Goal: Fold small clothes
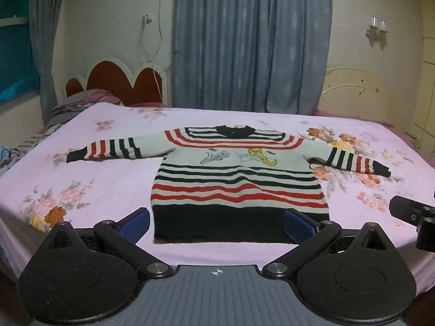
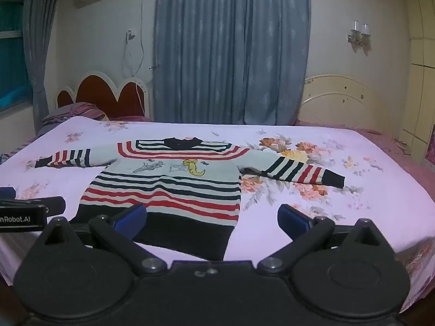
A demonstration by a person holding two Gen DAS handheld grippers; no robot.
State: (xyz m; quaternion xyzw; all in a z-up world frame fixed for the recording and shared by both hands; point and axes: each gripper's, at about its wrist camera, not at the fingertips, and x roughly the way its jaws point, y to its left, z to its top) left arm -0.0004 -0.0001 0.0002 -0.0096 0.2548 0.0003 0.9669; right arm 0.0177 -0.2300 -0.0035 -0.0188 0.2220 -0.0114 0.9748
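Observation:
A small striped sweater (image 1: 236, 182) lies flat and face up on the bed, sleeves spread to both sides, black hem nearest me. It is white with red and black stripes and a cartoon print on the chest. My left gripper (image 1: 217, 224) hovers just before the hem, open wide, its blue pads (image 1: 134, 225) flanking the hem's width without touching it. In the right wrist view the sweater (image 2: 168, 187) sits left of centre. My right gripper (image 2: 212, 218) is open over the hem's right corner, nothing between its fingers.
The bed (image 1: 108, 179) has a pink floral sheet. The right gripper's body (image 1: 416, 217) shows at the right edge of the left wrist view. A pillow pile (image 1: 78, 103) and a headboard (image 1: 114, 81) stand at the back left, blue curtains (image 1: 250, 40) behind.

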